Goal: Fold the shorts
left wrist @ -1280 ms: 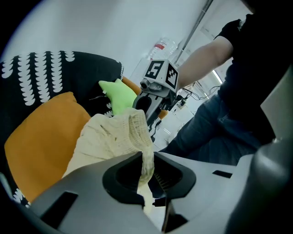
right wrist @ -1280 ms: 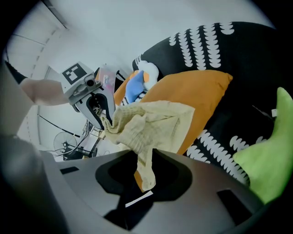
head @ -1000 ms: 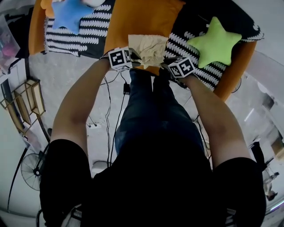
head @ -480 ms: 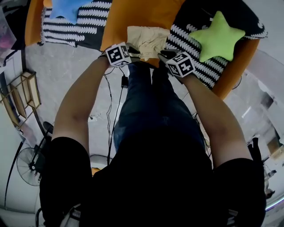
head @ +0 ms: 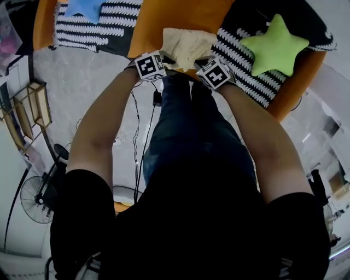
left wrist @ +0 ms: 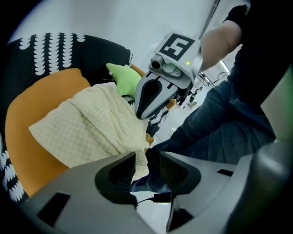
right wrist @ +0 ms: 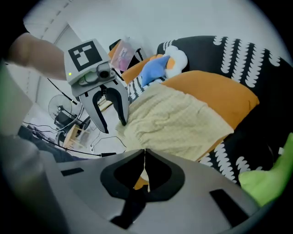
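- Your left gripper [head: 165,61] and right gripper [head: 201,64] both meet the near edge of the cream shorts [head: 188,45], which lie just ahead on the orange cushion [head: 180,19].
- Left gripper view: your jaws stand apart and have just been opening. The shorts' corner hangs loose between them.
- Right gripper view: your jaws are clenched on a sliver of the shorts' hem.

Spotted a lime-green star pillow [head: 275,45] lying on a black-and-white patterned throw [head: 240,60], right beside a big orange cushion [head: 180,13]. Also a blue star pillow [head: 85,6] way up top left. Down on the floor: loose cables [head: 135,131], a fan [head: 34,198], a wooden rack [head: 39,104].
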`<state>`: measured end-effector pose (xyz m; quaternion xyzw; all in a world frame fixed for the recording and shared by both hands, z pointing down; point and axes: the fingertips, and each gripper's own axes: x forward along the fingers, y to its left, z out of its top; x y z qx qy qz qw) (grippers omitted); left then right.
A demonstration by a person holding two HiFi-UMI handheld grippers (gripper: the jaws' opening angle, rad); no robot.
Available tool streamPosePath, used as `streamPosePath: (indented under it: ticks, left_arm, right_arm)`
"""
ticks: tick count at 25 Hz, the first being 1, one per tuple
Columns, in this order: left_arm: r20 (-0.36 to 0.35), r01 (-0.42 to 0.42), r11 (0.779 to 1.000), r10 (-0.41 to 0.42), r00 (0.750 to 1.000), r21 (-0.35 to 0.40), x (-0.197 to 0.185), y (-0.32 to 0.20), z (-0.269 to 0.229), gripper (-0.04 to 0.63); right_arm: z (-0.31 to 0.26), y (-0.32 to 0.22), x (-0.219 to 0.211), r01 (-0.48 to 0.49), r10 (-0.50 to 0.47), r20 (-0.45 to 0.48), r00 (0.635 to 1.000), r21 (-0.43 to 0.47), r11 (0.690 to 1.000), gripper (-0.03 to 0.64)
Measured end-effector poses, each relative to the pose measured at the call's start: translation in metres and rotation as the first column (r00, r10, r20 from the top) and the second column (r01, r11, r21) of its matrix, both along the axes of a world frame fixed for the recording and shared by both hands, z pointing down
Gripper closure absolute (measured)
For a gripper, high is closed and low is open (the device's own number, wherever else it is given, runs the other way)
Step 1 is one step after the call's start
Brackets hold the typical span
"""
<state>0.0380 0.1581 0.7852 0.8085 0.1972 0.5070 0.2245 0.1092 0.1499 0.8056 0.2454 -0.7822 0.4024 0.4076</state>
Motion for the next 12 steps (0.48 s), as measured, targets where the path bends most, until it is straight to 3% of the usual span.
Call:
streamPosePath:
  ticks: [6,12]
  left_arm:
    - [0.038,0.055,0.998,-0.055,0.998,-0.009,-0.008,-0.001,0.008,0.398]
    - [0.05,0.09,0.996,-0.089,0.995,-0.023,-0.009,-0.001,-0.007,0.385]
  right_arm:
    - [0.018,0.021,0.014,-0.009,0.005,-0.059,0.998,-0.069,0.998,0.604]
    - [-0.003,0.011,0.023,-0.089,0.086,-0.034,0.996,-0.081,0.993,0.601]
